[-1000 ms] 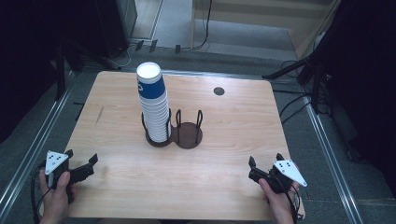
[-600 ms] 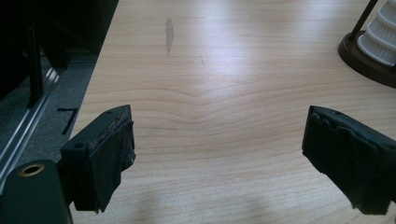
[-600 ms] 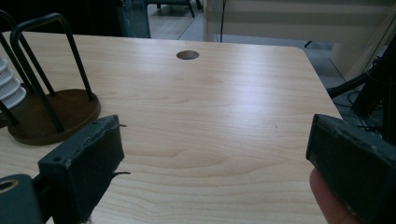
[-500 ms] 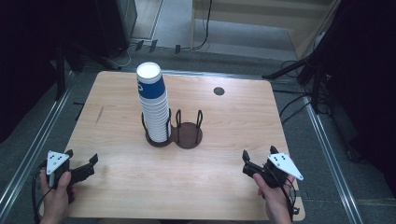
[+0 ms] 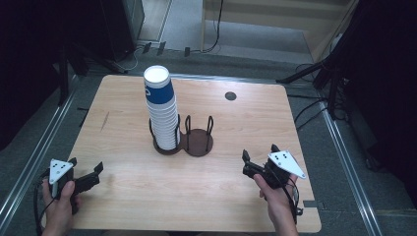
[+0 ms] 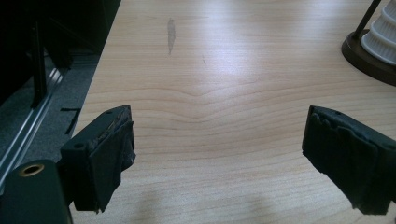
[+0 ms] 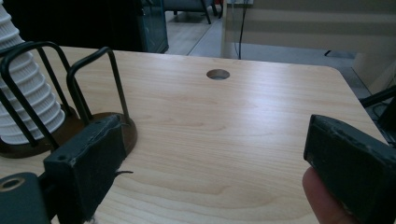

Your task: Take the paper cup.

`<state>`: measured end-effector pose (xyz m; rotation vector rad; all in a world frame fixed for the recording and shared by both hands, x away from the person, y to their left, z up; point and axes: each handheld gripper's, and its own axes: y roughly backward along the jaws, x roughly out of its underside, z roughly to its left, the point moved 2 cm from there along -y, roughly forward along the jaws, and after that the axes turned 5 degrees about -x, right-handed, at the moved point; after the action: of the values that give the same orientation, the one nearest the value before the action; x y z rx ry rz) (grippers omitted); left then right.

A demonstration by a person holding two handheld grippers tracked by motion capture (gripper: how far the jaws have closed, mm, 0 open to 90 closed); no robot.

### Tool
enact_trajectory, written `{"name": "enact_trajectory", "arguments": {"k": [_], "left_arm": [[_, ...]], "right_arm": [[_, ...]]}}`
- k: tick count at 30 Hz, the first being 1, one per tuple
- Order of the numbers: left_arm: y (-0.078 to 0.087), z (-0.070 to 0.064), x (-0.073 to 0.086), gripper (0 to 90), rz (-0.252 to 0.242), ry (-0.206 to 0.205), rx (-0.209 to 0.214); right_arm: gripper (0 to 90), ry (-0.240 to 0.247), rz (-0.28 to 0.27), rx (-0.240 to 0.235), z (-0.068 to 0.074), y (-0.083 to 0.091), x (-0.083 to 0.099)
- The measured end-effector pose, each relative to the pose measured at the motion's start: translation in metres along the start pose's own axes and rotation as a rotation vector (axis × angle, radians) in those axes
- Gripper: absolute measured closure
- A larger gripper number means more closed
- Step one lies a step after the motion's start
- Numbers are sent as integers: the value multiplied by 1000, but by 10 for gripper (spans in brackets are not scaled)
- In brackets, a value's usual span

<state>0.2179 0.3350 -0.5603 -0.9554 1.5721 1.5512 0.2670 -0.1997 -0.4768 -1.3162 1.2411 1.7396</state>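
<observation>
Your left gripper (image 5: 84,173) rests low at the table's (image 5: 128,196) near left corner, jaws wide apart, nothing between them. Your right gripper (image 5: 258,162) sits at the near right, angled toward the holder (image 5: 199,146), jaws just as wide and empty. The right gripper view shows your fingertip (image 7: 322,196) beside one jaw. One cup stack (image 5: 161,110) stands in the holder's left ring; its two rings sit mid-table.

The blue cup stack (image 5: 160,105) bears a white mark, unreadable.
</observation>
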Motion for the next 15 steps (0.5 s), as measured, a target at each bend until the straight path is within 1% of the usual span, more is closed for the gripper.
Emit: {"name": "enact_trajectory", "arguments": {"k": [2, 6, 10, 15], "left_arm": [[0, 0, 0, 103, 0, -2, 0], [0, 0, 0, 103, 2, -5, 0], [0, 0, 0, 103, 5, -7, -3], [-1, 0, 0, 103, 8, -6, -4]], "right_arm": [[54, 1, -1, -2, 1, -1, -1], [54, 5, -8, -16, 10, -6, -7], [54, 16, -14, -26, 15, -9, -12], [56, 16, -21, -41, 22, -12, -17]]}}
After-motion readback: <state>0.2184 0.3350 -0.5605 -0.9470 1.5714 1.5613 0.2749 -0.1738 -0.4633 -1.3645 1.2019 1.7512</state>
